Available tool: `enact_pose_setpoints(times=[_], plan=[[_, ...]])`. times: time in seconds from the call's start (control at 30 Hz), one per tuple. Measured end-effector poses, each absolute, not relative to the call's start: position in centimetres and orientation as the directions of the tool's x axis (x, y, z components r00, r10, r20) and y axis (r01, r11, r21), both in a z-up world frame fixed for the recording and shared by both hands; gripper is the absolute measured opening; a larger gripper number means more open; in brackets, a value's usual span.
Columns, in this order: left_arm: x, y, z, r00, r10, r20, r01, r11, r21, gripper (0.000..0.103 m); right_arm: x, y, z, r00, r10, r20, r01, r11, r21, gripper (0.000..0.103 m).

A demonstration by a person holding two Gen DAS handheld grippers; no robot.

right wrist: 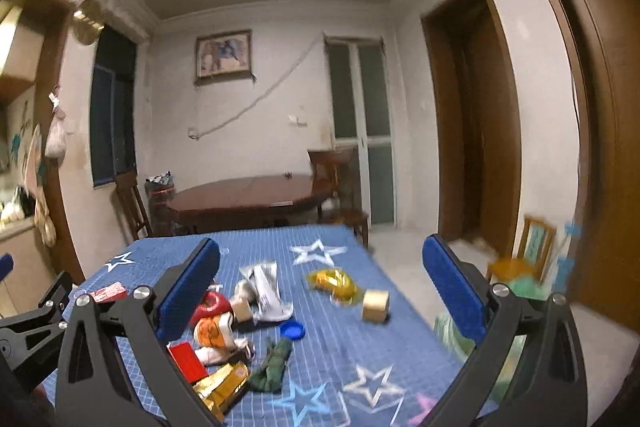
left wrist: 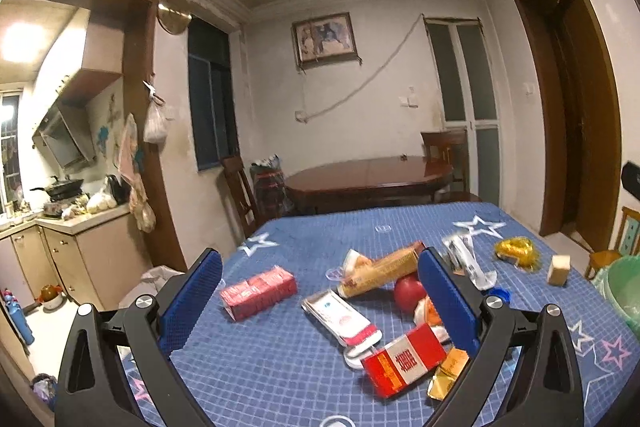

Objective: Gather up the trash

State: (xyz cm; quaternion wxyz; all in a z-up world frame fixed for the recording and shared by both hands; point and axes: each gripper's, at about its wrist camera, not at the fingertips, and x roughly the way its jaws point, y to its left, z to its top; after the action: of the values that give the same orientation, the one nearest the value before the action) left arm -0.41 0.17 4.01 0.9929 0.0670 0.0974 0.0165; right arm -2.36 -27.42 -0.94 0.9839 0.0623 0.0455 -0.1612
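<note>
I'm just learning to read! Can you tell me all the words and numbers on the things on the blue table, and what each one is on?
None can be read for sure.
Red and white box: big printed characters, too blurred to read.
Pink carton: print too small.
White flat packet: a red mark, unreadable.
Long orange wrapper: print blurred.
Crumpled white wrapper: dark print, blurred.
Gold packet: no text shows.

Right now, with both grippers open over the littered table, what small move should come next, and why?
Probably lower the left gripper onto the red and white box and close. Both grippers hang open and empty; that box lies nearest, between the left fingers, and the green bin waits at the table's right edge.
</note>
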Motion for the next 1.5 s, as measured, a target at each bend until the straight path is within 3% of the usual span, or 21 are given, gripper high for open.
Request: enact_pose_setpoints(times=[0.17,0.3,0.43,0.97,1.17,1.27,1.43,1.5], plan=[[0.7,0.4,2.6,0.967,0.0,-0.256,0.028,0.994,0.106,0.098,-1.4,-27.4,-4.3,0.936,-0.288,-0.204,0.314,0.943,0.112,0.098],[1.3,0.6,1.8,0.966,0.032,-0.258,-0.008,0.995,0.096,0.098,-1.1,-27.6,-5.8,0.92,-0.305,-0.248,0.343,0.931,0.127,0.098],[2.5,0.6,0.7,0.946,0.042,-0.32,-0.008,0.994,0.106,0.098,-0.6,-27.6,-6.8,0.916,-0.252,-0.313,0.311,0.938,0.155,0.098],[5.8,1.3,-1.8,0.918,0.054,-0.394,-0.016,0.995,0.099,0.098,1.3,-26.1,-8.2,0.896,-0.218,-0.386,0.264,0.962,0.07,0.098],[7.9,5.5,-4.1,0.879,0.135,-0.457,-0.116,0.991,0.07,0.098,3.1,-25.3,-9.2,0.888,-0.102,-0.449,0.16,0.983,0.095,0.098],[8.8,7.7,-5.5,0.847,0.148,-0.51,-0.138,0.989,0.058,0.098,4.5,-24.5,-10.0,0.866,-0.014,-0.499,0.087,0.989,0.123,0.088],[8.9,9.1,-6.9,0.846,0.142,-0.514,-0.128,0.99,0.063,0.098,8.0,-23.2,-12.0,0.775,0.178,-0.606,-0.014,0.964,0.265,0.084],[8.9,9.4,-7.1,0.852,0.128,-0.508,-0.114,0.992,0.06,0.098,9.1,-22.9,-12.9,0.74,0.214,-0.637,-0.008,0.951,0.311,0.074]])
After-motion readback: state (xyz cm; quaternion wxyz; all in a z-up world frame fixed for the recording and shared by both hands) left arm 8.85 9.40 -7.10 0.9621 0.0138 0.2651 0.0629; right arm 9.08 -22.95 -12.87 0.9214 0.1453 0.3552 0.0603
